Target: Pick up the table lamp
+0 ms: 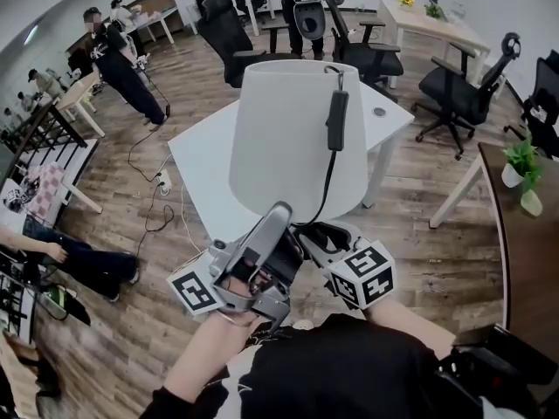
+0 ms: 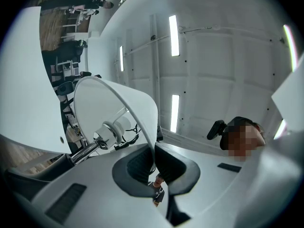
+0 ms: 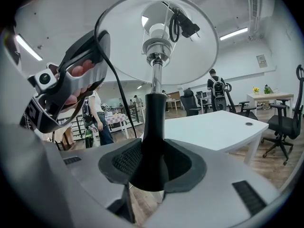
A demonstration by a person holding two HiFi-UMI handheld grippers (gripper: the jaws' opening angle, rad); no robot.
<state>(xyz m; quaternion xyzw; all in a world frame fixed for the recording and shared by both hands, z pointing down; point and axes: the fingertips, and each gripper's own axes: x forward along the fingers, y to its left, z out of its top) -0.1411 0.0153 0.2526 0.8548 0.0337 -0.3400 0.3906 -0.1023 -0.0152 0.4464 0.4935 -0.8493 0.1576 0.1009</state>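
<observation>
The table lamp is held up in the air above the white table [image 1: 199, 151]. Its white shade [image 1: 297, 138] fills the middle of the head view, with a black cord and switch [image 1: 337, 120] hanging down its side. My left gripper [image 1: 272, 225] is shut on the shade's lower rim; in the left gripper view the thin rim [image 2: 153, 148] runs between the pads of my left gripper [image 2: 155, 164]. My right gripper [image 3: 153, 167] is shut on the lamp's black base [image 3: 153, 137], below the chrome stem [image 3: 155, 77] and shade [image 3: 190, 56]. In the head view my right gripper [image 1: 321, 234] sits under the shade.
Black office chairs [image 1: 454, 90] stand behind and to the right of the table. A wooden desk with potted plants [image 1: 522, 168] is at the right. People stand at the far left [image 1: 118, 55]. Cables [image 1: 157, 203] trail on the wood floor.
</observation>
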